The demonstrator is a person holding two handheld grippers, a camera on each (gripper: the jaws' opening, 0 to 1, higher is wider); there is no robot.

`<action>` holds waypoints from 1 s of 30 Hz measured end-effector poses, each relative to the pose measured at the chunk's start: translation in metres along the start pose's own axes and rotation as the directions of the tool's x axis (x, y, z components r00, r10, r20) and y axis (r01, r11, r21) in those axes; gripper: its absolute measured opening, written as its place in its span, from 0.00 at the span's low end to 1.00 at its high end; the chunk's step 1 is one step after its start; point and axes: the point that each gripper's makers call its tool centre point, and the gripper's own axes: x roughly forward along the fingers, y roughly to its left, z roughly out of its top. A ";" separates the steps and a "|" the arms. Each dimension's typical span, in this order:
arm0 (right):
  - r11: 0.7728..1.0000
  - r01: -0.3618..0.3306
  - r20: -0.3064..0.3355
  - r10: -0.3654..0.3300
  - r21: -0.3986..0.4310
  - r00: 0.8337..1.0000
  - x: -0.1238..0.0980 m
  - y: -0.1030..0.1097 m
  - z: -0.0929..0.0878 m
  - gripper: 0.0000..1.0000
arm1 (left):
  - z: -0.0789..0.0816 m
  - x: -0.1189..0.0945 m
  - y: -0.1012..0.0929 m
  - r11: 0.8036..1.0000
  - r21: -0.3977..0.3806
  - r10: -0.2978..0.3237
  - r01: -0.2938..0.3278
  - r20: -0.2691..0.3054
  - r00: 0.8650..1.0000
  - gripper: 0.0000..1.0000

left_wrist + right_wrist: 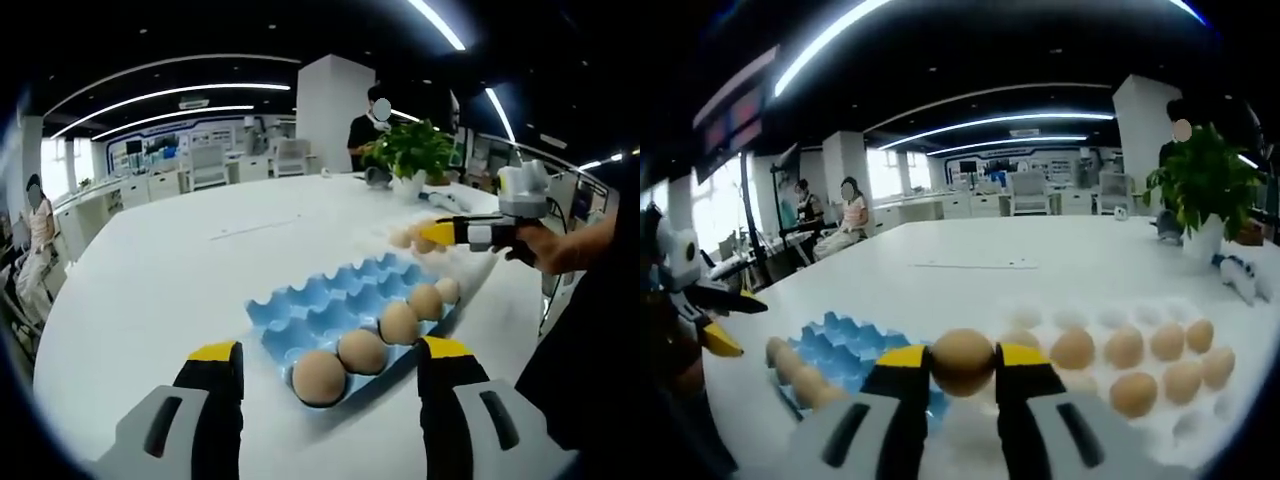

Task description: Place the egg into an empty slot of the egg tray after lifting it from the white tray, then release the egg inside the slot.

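1. Egg (962,360) sits pinched between the right gripper (962,368) jaws, above the white tray (1160,420).
2. Left gripper (330,352) jaws stand spread; blue egg tray (330,305) at 12 o'clock.

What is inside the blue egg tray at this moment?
In the left gripper view, the blue egg tray holds five eggs in its near row; the other slots look empty. In the right gripper view, the right gripper covers part of it.
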 end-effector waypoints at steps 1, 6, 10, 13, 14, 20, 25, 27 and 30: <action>1.000 -0.004 0.000 0.004 0.002 1.000 0.001 0.001 0.000 0.25 | 0.000 0.000 0.000 1.000 -0.004 -0.002 0.002 0.001 1.000 0.72; 0.999 -0.046 0.002 0.046 -0.011 0.999 0.006 0.017 0.003 0.25 | 0.000 0.000 0.000 1.000 -0.007 -0.003 0.003 0.002 1.000 0.72; 0.995 -0.096 -0.003 0.096 -0.025 0.995 0.012 0.034 0.006 0.25 | 0.000 0.000 0.000 1.000 -0.006 -0.003 0.003 0.004 1.000 0.72; 0.990 -0.135 -0.005 0.135 -0.038 0.991 0.018 0.047 0.007 0.25 | 0.000 -0.001 0.001 1.000 -0.007 0.001 -0.001 0.005 1.000 0.71; 0.988 -0.147 -0.012 0.147 -0.039 0.989 0.019 0.051 0.007 0.25 | 0.000 -0.001 0.001 1.000 -0.008 0.002 -0.002 0.005 1.000 0.71; 0.970 -0.235 -0.016 0.234 -0.069 0.972 0.033 0.083 0.012 0.25 | -0.001 -0.001 0.005 1.000 -0.011 0.012 -0.012 0.006 1.000 0.71; 0.949 -0.306 -0.017 0.306 -0.080 0.952 0.047 0.115 0.013 0.25 | -0.001 -0.001 0.005 1.000 -0.009 0.007 -0.007 0.004 1.000 0.71; 0.936 -0.336 -0.022 0.335 -0.101 0.942 0.052 0.129 0.013 0.25 | -0.001 -0.001 0.006 1.000 -0.009 0.007 -0.007 0.003 1.000 0.71; 0.919 -0.378 -0.037 0.376 -0.108 0.926 0.059 0.147 0.011 0.25 | 0.000 -0.001 0.007 1.000 -0.008 0.008 -0.008 0.006 1.000 0.71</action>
